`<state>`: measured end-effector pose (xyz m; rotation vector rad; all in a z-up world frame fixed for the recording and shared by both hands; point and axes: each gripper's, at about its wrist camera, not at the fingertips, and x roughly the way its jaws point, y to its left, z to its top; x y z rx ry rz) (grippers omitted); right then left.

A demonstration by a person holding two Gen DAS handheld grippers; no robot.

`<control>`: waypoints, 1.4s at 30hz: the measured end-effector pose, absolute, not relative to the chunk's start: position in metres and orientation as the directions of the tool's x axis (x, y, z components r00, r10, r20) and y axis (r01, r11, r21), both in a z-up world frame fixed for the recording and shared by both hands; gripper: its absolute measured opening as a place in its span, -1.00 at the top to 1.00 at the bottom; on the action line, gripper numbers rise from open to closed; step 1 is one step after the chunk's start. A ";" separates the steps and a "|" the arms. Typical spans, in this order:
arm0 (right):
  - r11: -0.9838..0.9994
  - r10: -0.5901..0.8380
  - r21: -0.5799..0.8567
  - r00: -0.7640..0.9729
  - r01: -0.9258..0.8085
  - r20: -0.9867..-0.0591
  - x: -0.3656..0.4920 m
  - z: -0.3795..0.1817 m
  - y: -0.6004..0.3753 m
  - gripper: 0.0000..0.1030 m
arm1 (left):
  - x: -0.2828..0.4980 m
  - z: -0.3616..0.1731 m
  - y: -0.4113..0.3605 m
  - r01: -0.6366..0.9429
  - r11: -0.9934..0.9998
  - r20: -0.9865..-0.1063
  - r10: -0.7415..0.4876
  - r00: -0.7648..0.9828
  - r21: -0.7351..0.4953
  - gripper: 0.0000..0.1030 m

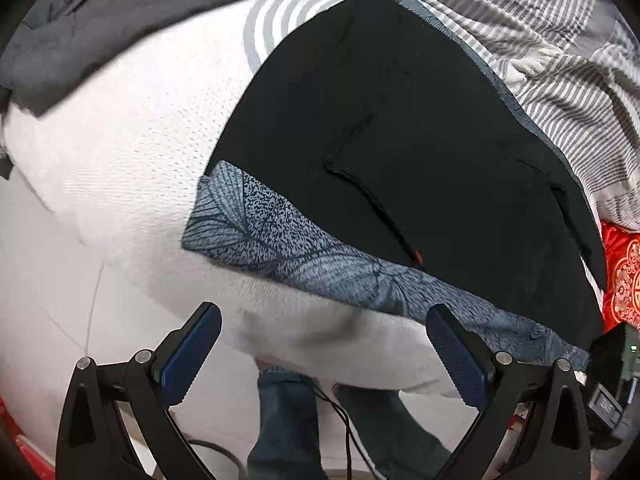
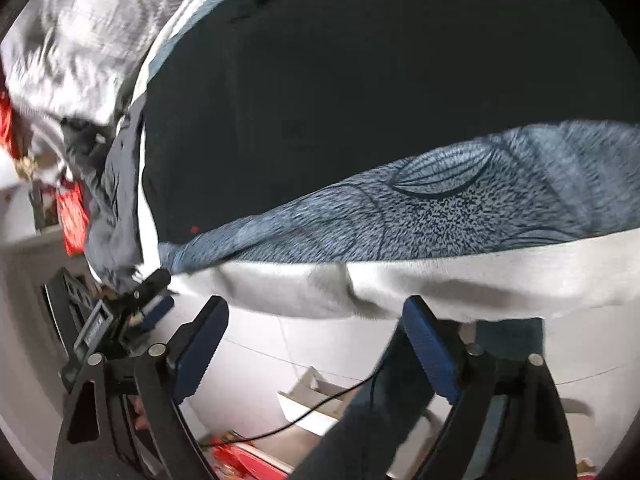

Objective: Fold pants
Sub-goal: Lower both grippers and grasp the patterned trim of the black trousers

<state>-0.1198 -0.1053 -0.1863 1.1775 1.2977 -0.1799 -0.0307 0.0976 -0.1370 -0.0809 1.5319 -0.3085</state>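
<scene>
Black pants (image 1: 400, 140) lie spread flat on a white mattress (image 1: 120, 160). A blue-grey leaf-patterned band (image 1: 300, 256) runs along their near edge. My left gripper (image 1: 324, 312) hovers open over the mattress edge just short of that band, with nothing between its blue pads. In the right wrist view the same pants (image 2: 360, 80) and band (image 2: 440, 208) fill the upper half. My right gripper (image 2: 316, 304) is open below the band, at the mattress edge, and holds nothing. The left gripper (image 2: 156, 292) shows at the left, near the band's corner.
Grey-striped bedding (image 1: 540, 40) is bunched behind the pants and a dark grey cloth (image 1: 80, 20) lies at the far left. A red cushion (image 1: 624, 272) sits at the right. A person's jeans-clad legs (image 1: 284, 420) and a cable (image 2: 304, 416) are below the bed edge.
</scene>
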 end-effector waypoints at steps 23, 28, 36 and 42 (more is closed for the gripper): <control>0.192 0.529 0.761 0.588 0.620 -0.612 -0.100 -0.216 -0.120 0.72 | -0.015 -0.167 0.096 0.016 0.926 -0.926 -0.377 -0.029 -0.377 -0.98; 0.189 0.544 0.783 0.601 0.592 -0.585 -0.101 -0.203 -0.121 0.74 | -0.006 -0.163 0.101 -0.062 0.913 -0.914 -0.405 -0.028 -0.403 -0.74; 0.195 0.560 0.786 0.591 0.586 -0.580 -0.094 -0.197 -0.124 0.75 | 0.004 -0.159 0.109 -0.091 0.861 -0.864 -0.503 -0.007 -0.500 0.60; 0.213 0.561 0.789 0.588 0.577 -0.582 -0.090 -0.187 -0.126 0.76 | 0.004 -0.147 0.101 -0.030 0.869 -0.869 -0.494 0.008 -0.494 0.61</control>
